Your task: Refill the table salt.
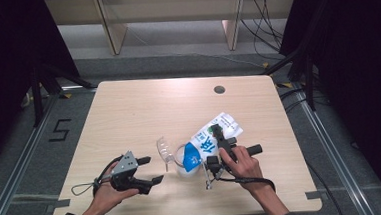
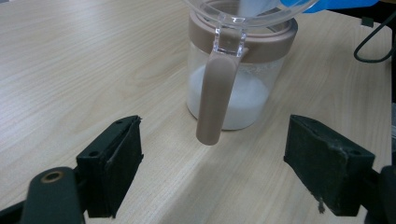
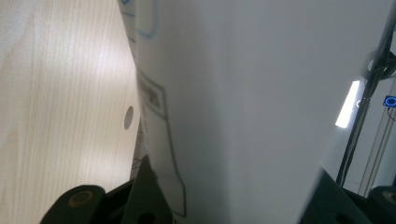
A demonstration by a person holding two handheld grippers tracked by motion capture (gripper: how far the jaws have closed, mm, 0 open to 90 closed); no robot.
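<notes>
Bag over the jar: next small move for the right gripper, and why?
Probably keep the bag tilted over the jar a little steeper. The right gripper clamps it mouth-down at the jar's open top, the flip lid is back, and white powder only partly fills the jar.

The left gripper (image 2: 212, 170) holds its two black jaws wide apart above the pale wooden table (image 2: 70, 70), with nothing between the pads. Ahead of them stands a clear jar (image 2: 238, 93) with a brown collar round its top and white powder inside, and its brown handle (image 2: 215, 100) hangs down toward the camera from a clear hinged lid (image 2: 247, 11) that stands open. A blue edge of a bag (image 2: 336, 4) shows at the top right above the jar, and a dark cable (image 2: 373, 44) loops on the table at the far right
</notes>
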